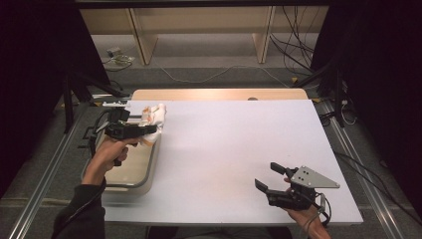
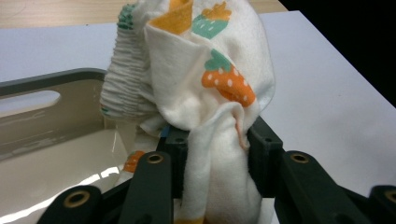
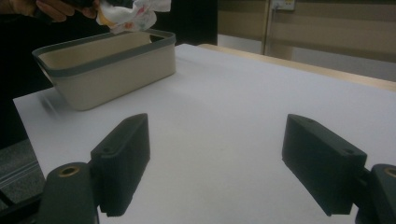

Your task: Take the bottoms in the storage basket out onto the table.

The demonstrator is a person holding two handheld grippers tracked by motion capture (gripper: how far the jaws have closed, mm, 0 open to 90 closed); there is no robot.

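Small white garment (image 2: 205, 88), printed with orange and green fruit, ribbed cuff at one end. Bunched, not flat. It hangs gathered in the left gripper (image 1: 144, 130), whose jaws are clamped on a pinched fold low in the bundle; in the left gripper view the cloth swells up and outward above the jaws and a tail drops down between them.

Position: held up over the far end of the beige tub (image 1: 130, 175), at its rim, on the left edge of the white table (image 1: 239, 144). In the right gripper view the bundle (image 3: 133, 16) sits clear above the tub's rim (image 3: 105, 46), not touching it. Tub interior looks bare as far as visible.

Orientation: no clean long axis while crumpled. Roughly, the bulk stands up from the jaws and the ribbed cuff faces the tub side; the loose tail points down.

Key relation: garment lies directly ahead of the left jaws, already gripped, with open table to its right. Left hand (image 1: 107, 154) is the near one by far.

Right gripper (image 1: 273, 179) rests well apart at the near right of the table, jaws spread wide, nothing between them, aimed across the sheet toward the tub.

Judgement: garment is likely being lifted out toward the open table; snagging on the rim seems the small risk.
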